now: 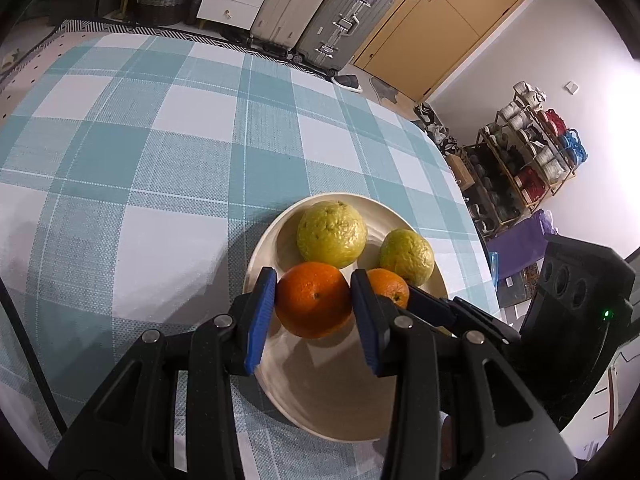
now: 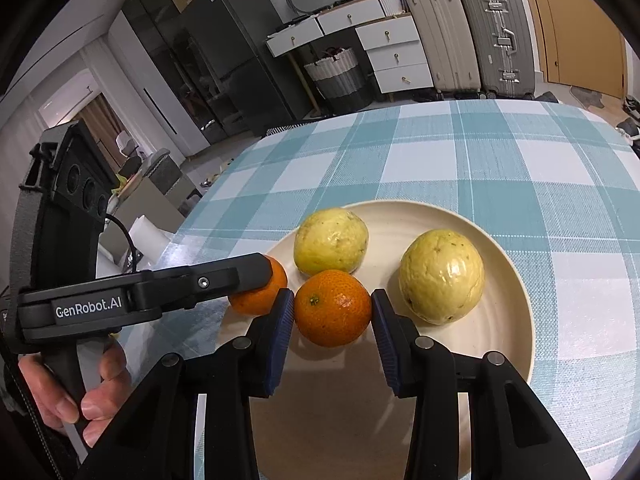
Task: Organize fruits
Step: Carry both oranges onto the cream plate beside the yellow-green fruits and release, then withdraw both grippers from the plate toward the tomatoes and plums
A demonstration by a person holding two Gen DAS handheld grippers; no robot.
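On the checked tablecloth point(image 2: 500, 168), a cream plate point(image 2: 516, 308) holds two yellow-green guavas point(image 2: 442, 276) behind two oranges. Left gripper point(image 1: 314, 300) clamps one orange point(image 1: 314, 300); right gripper point(image 2: 333, 308) clamps the other orange point(image 2: 333, 308), stem end toward its camera.

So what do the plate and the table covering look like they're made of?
The plate looks like glazed ceramic, perhaps melamine: cream, smooth, with a soft sheen and a raised rim. The table covering looks like woven fabric or textured vinyl: a fine weave grain shows across its teal-and-white checks, and the finish is matte.
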